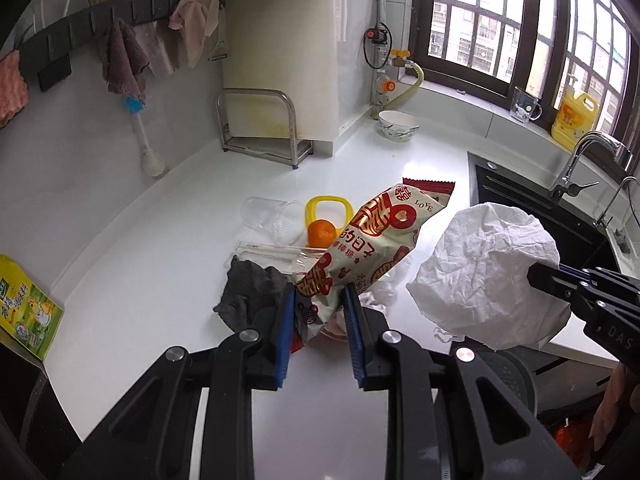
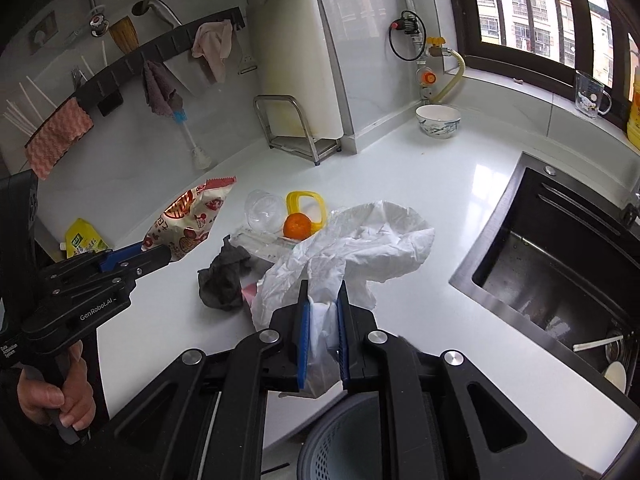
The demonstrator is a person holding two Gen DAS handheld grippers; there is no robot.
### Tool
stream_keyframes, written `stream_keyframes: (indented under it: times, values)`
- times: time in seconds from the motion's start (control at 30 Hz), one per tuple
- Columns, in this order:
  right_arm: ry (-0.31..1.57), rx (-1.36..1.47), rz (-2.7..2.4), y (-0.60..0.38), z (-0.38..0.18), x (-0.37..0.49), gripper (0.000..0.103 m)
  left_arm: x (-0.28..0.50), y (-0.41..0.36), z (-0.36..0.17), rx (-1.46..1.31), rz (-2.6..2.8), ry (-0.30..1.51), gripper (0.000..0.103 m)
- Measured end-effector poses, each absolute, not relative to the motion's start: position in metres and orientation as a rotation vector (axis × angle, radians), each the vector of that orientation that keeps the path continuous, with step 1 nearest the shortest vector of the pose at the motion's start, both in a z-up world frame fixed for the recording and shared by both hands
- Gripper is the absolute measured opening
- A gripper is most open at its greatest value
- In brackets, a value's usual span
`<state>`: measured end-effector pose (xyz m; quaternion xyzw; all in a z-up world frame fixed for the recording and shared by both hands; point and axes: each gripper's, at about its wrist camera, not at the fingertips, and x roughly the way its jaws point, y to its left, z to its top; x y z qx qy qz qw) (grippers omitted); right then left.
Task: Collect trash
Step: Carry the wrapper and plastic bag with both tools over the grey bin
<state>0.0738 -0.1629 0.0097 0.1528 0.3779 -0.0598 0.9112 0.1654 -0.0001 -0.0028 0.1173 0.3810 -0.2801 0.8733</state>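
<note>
- White stone countertop [image 1: 180,216]: landmark for all entries; bears the remaining litter pile at its middle.
- Left gripper [image 1: 320,308]: black 2-finger tongs with blue pads, jaws nearly closed and pinching the lower end of 1 cream-and-red printed snack wrapper [image 1: 376,236]; wrapper raised clear of the countertop, seemingly for carrying off.
- Right gripper [image 2: 322,320]: same make, jaws fully closed on a bunched neck of 1 crumpled white plastic bag [image 2: 360,240]; bag hangs above the countertop, near the sink-side edge.
- Dark grey crumpled rag [image 2: 224,280]: lying on the countertop, just beside the pile.
- Clear plastic cup [image 2: 262,210]: tipped on its side on the countertop, uncollected.
- Orange fruit [image 2: 297,226]: resting against 1 yellow plastic ring-shaped lid [image 2: 306,200], mid-countertop.
- Grey perforated waste basket [image 2: 340,440]: below the countertop's near edge, under the right gripper; judged the likely drop point.
- Black sunken sink [image 2: 560,264]: set into the countertop's right side.
</note>
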Motion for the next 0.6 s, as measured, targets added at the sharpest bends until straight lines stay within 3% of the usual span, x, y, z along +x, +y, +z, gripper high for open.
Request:
stream_keyframes:
  times: [0.6]
  values:
    - [0.859, 0.328, -0.090, -0.213, -0.015, -0.053, 0.012, 0.026, -0.070, -0.026, 0.240, -0.608, 0.892, 0.024]
